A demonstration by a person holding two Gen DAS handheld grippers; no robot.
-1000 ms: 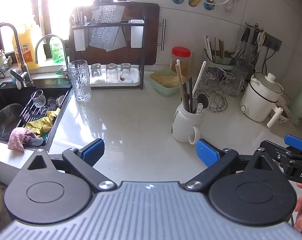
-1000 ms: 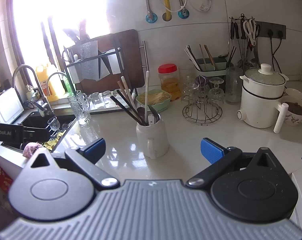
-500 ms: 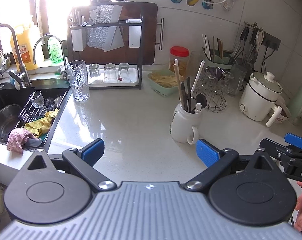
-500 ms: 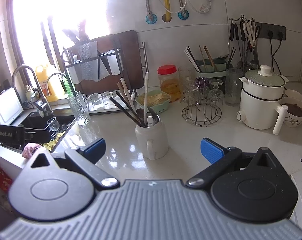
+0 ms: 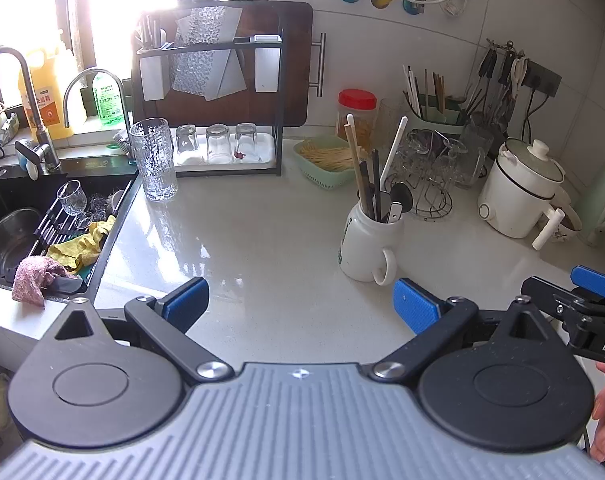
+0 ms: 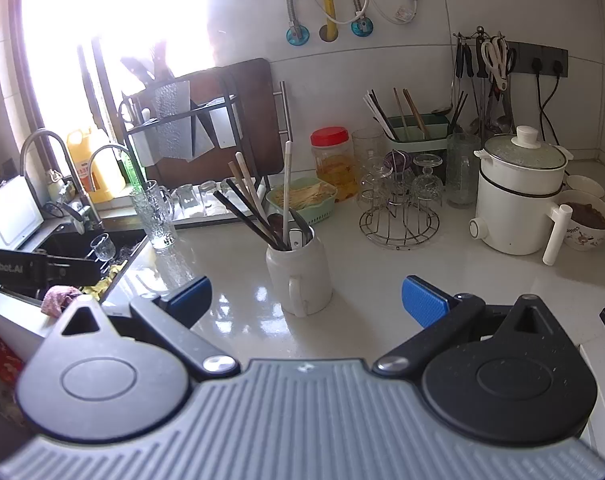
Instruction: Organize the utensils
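1. Against the earlier views, the white ceramic mug (image 6: 298, 276) is seen slightly nearer; nothing on the table (image 5: 262, 240) is moved, so the sorting is judged no further along.
2. Both the left tool (image 5: 300, 300) and right tool (image 6: 306, 296) are held wide open and empty, short of the mug.
3. Dark and pale chopsticks (image 6: 246, 208) and spoons are held in the mug; more utensils stand in the green plastic holder (image 6: 416, 136) behind it.
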